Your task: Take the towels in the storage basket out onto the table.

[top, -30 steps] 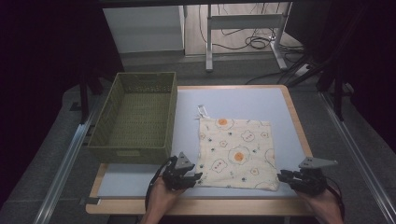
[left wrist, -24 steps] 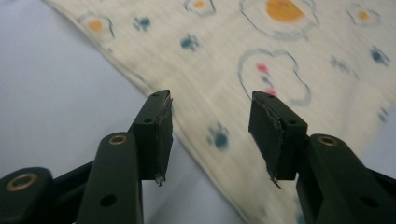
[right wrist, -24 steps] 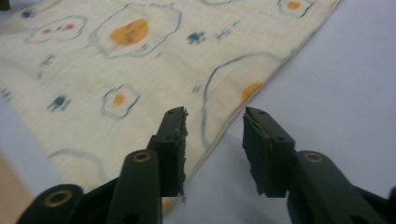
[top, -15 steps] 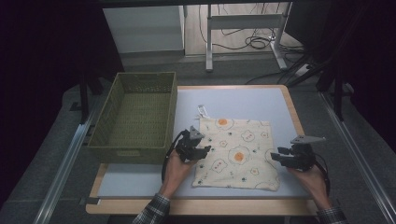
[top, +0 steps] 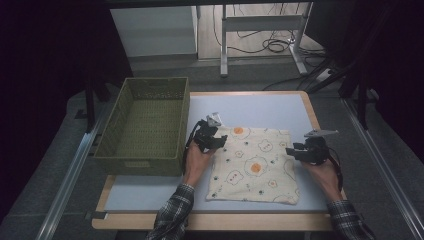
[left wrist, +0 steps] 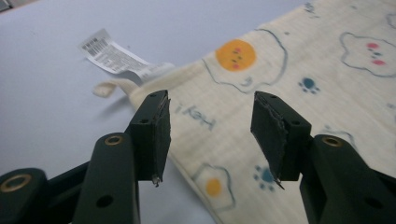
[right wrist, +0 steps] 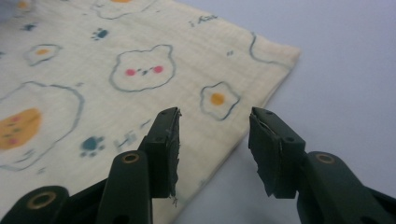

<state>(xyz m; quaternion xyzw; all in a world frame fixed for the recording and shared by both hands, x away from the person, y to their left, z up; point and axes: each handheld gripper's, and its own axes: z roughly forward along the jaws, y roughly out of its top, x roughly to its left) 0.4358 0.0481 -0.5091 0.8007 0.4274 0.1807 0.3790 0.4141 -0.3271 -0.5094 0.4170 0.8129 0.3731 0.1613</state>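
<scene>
A: What is sitting in the green woven basket (top: 142, 127)?

B: Nothing is lying in it; its mesh floor is showing bare. It is standing at about nine o'clock from the middle of the table (top: 270, 107), overhanging the table's left edge, with its long axis running from six to twelve o'clock.

A: And the cloth?

B: The cream cloth (top: 255, 165), printed with fried eggs and bears, is lying flat on the pale blue table top, just to the three o'clock side of the basket and apart from it. It is nearly square, with its edges running close to parallel to the table's edges. A white label (left wrist: 114, 58) and a small loop are sticking out from its corner at about eleven o'clock.

A: How are the grippers standing?

B: The left gripper (left wrist: 210, 130) is hovering over the cloth's left edge near that labelled corner, jaws partly apart after just opening, with nothing between the pads. The right gripper (right wrist: 215, 144) is hanging over the cloth's right edge, toward its one o'clock corner, jaws likewise part open after just opening, gripping nothing. In the high view both are sitting at the cloth's nine and three o'clock sides.
</scene>
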